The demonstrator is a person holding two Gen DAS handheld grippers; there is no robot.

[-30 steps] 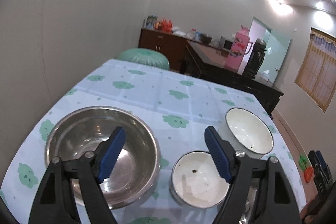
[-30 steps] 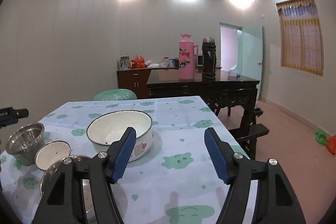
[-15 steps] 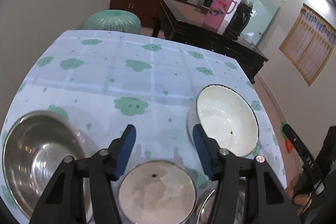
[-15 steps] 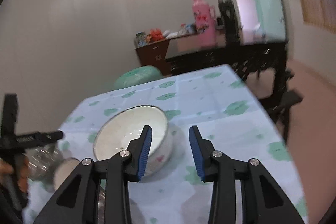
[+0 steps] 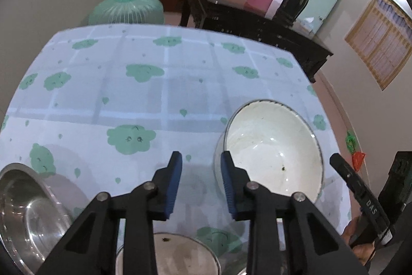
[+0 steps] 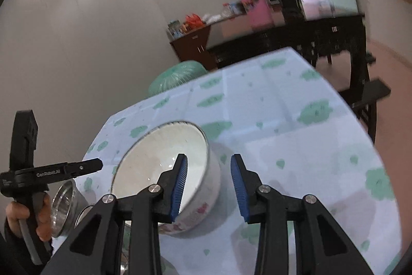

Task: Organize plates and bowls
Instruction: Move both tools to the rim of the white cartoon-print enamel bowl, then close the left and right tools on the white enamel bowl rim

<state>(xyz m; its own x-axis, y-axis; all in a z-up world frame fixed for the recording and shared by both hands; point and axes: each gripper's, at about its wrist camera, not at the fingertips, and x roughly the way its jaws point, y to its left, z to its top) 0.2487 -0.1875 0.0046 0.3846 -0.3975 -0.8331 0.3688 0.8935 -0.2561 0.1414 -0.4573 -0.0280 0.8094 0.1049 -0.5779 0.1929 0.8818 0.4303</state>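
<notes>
While your left gripper, jaws just narrowed, holds nothing above the tablecloth, your right gripper straddles the white enamel bowl's near rim unclamped.

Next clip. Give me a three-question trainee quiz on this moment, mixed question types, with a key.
1. True or false: the right gripper straddles the rim of the large white bowl.
2. What covers the table? A) bare wood B) a cloth with green cloud figures C) newspaper
3. Is the steel bowl upright or upside down?

Key: 1 true, pads not yet pressing, though the jaws have just been closing. 2 B. 3 upright.
</notes>
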